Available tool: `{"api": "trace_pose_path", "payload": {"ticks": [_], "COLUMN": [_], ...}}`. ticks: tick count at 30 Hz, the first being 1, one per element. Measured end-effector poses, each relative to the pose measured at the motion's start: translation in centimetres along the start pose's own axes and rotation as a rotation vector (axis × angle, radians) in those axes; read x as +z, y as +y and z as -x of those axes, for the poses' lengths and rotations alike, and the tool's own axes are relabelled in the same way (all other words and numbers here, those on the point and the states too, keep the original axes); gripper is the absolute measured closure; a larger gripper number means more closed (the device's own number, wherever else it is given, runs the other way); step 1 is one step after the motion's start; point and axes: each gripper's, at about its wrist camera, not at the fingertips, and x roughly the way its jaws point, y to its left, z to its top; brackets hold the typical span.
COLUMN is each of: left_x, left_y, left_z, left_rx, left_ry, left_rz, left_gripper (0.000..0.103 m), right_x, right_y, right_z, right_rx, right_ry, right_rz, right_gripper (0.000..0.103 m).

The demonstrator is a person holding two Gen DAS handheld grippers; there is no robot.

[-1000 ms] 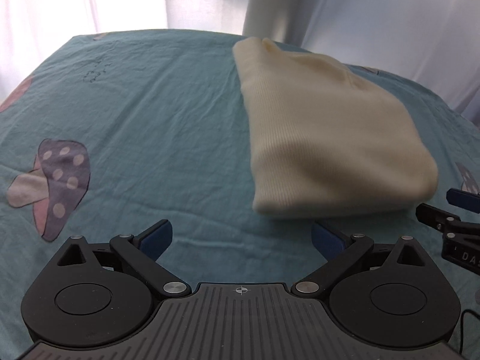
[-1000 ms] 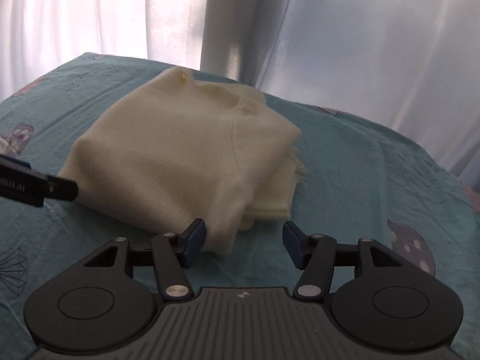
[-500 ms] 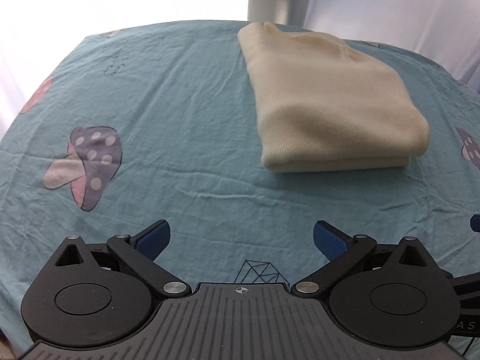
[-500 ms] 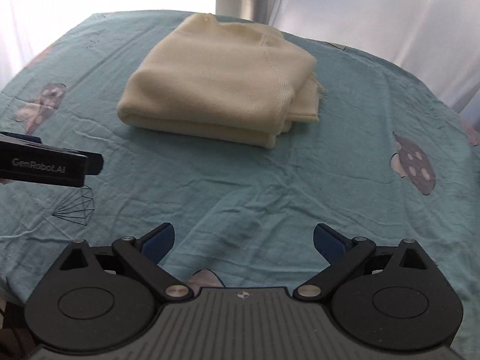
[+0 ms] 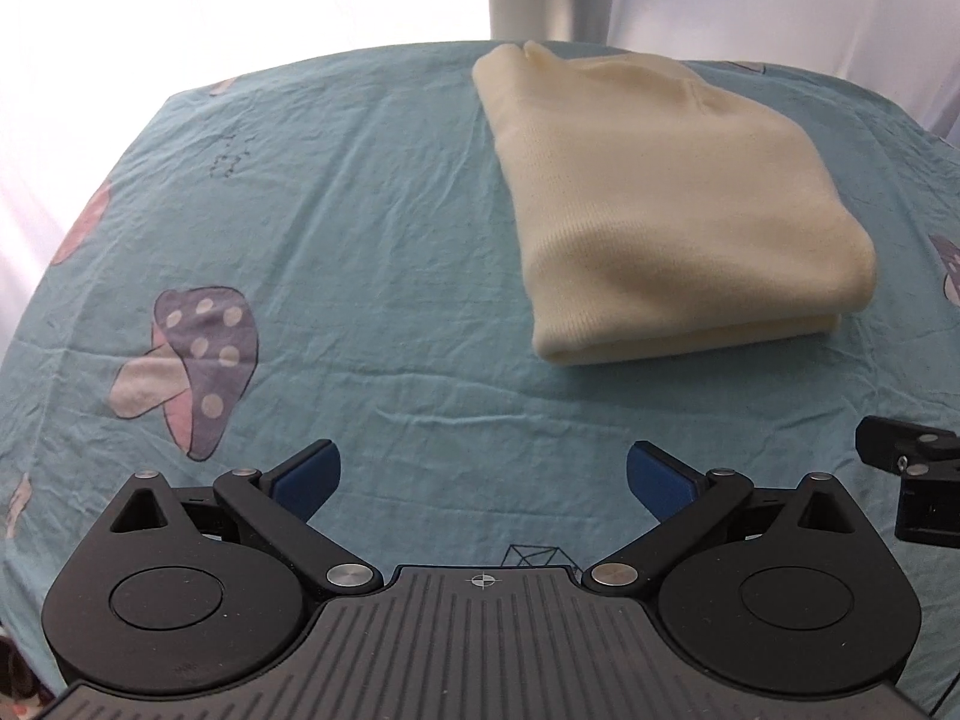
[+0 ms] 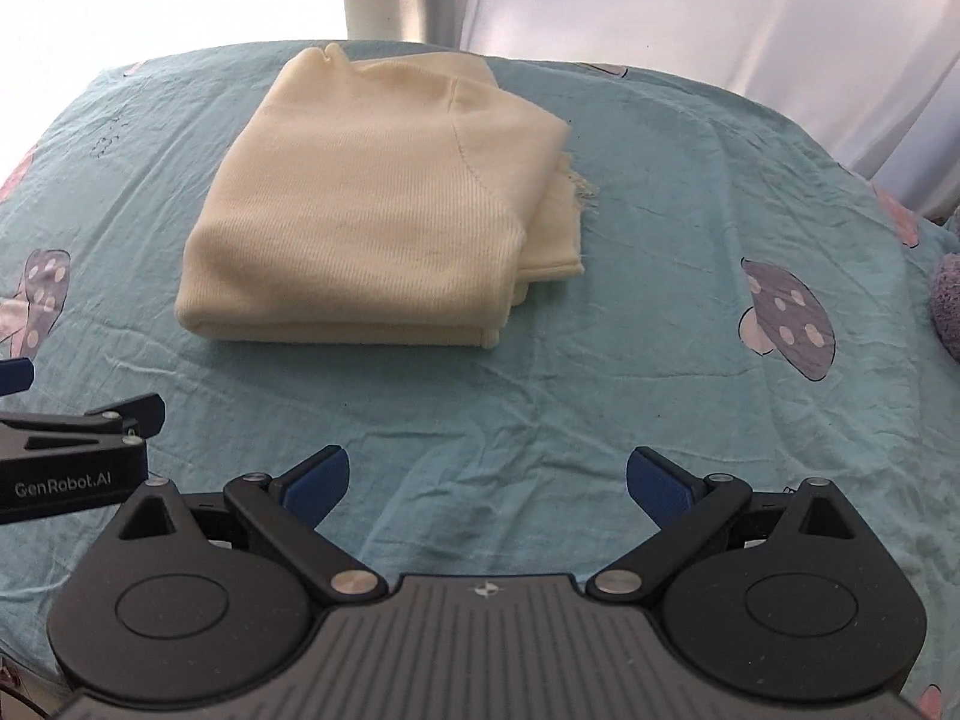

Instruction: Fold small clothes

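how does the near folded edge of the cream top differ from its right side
The near edge of the cream top is a smooth, rounded fold with layers stacked flush; the right side shows loose layer ends stepping out unevenly. The near edge has no loose threads, while the right side has a frayed bit near its far end. Both lie flat on the teal sheet, untouched by either gripper.

The cream garment [image 6: 372, 228] in front of me is a soft, fine-ribbed knit, matt, with a frayed edge. It lies on a thin, creased teal cotton sheet [image 6: 660, 360] with printed mushrooms. My right gripper [image 6: 486, 480] is matt black plastic with blue rubbery pads [image 6: 657, 489] and shiny metal pivot pins.
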Motion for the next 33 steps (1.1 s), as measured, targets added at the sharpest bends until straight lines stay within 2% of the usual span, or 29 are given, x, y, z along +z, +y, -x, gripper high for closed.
{"api": "trace_pose_path", "payload": {"ticks": [6, 33], "left_x": [0.06, 0.47], "left_y": [-0.13, -0.81], "left_z": [-0.29, 0.11], "left_rx": [-0.011, -0.044], "left_ry": [0.017, 0.017], "left_rz": [0.013, 0.004], "left_gripper": [0.0, 0.0], "right_x": [0.59, 0.4], "right_y": [-0.1, -0.67], "right_z": [0.18, 0.3], "right_rx": [-0.03, -0.023], "right_ry": [-0.014, -0.007], "right_rz": [0.002, -0.006], "right_gripper": [0.004, 0.004]}}
